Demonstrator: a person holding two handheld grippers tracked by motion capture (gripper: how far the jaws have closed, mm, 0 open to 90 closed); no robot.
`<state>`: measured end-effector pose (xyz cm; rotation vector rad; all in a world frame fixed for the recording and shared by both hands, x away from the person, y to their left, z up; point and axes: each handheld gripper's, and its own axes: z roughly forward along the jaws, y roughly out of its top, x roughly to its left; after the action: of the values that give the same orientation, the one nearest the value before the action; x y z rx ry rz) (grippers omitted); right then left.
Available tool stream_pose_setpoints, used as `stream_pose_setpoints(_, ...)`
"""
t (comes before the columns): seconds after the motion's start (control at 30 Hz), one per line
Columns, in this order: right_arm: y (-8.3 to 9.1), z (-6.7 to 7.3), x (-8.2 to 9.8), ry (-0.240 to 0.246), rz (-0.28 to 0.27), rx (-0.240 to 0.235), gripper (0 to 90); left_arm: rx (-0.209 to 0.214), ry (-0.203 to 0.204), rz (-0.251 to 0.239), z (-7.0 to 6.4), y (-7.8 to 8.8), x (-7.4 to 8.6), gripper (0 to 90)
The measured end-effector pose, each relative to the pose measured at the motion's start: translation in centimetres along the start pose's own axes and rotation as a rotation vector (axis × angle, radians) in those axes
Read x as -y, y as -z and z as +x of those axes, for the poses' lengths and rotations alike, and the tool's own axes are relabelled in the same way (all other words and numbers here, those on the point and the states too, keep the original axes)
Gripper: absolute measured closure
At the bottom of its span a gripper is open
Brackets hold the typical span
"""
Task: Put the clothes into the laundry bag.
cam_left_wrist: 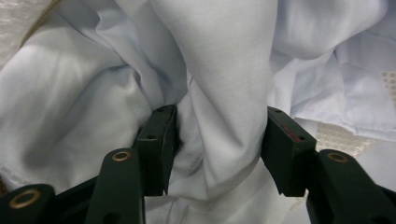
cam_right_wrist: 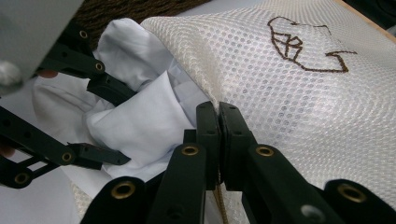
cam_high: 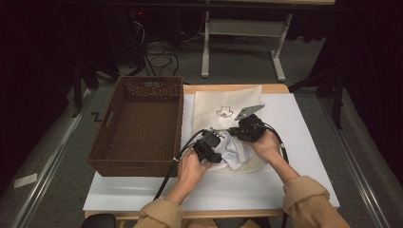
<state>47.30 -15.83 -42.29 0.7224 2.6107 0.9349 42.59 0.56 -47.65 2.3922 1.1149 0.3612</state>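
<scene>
Clamped tight, the right gripper pinches the edge of the mesh laundry bag, its two black jaws pressed flat together on the rim of the netting beside a thin cord. From above, this gripper lies nearly level over the middle of the white table, its grey three-cornered plate tilted up, with the right hand wrapped around its body from below and the tan-sleeved forearm angling in from the lower right.

Just beside it, the left gripper stands part-open with a thick fold of the white shirt between its jaws; both pads lie against the cloth, yet whether they press it I cannot tell. In the high view the left gripper points toward the bag's mouth, the left hand cupping it from underneath and the forearm rising from the bottom edge. The right gripper view shows those spread jaws reaching into the crumpled shirt from the left.

Bunched at the bag's open near end, the shirt lies partly inside the netting and partly spilling onto the table. An embroidered brown outline marks the bag's far half. A brown woven basket sits on the table's left side, close to the left gripper
</scene>
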Motion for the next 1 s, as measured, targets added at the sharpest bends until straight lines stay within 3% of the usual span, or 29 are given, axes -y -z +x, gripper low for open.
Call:
stream_pose_setpoints(0.07,0.0,0.0,0.0,0.005,0.0,0.001,88.6,-0.044,-0.03,0.02,-0.2,-0.4,0.1,53.7)
stream_pose_setpoints(0.1,-0.1,0.0,0.0,0.0,0.001,0.001,88.5,-0.063,-0.036,0.033,-0.2,-0.5,0.1,61.0)
stream_pose_setpoints(0.2,-0.1,0.1,0.0,-0.003,0.001,0.0,88.5,-0.03,0.015,0.047,0.4,-0.5,-0.1,71.8)
stream_pose_setpoints(0.23,-0.2,0.1,0.0,0.013,-0.001,0.0,88.6,-0.017,0.024,0.046,0.5,-0.5,-0.2,74.9)
stream_pose_setpoints(0.33,-0.2,0.1,0.0,-0.001,-0.004,0.0,88.6,0.02,0.044,0.038,0.9,-0.2,-0.3,81.8)
stream_pose_setpoints(0.73,0.5,0.6,-0.6,0.025,-0.01,0.011,88.7,0.136,0.126,-0.069,1.7,1.0,-1.3,85.1)
stream_pose_setpoints(0.87,0.7,0.9,-0.7,0.024,-0.014,0.002,88.8,0.144,0.15,-0.098,2.1,0.8,-1.7,85.2)
stream_pose_setpoints(1.0,0.8,0.9,-0.7,0.031,-0.017,-0.01,88.8,0.115,0.169,-0.124,2.3,0.4,-2.3,85.3)
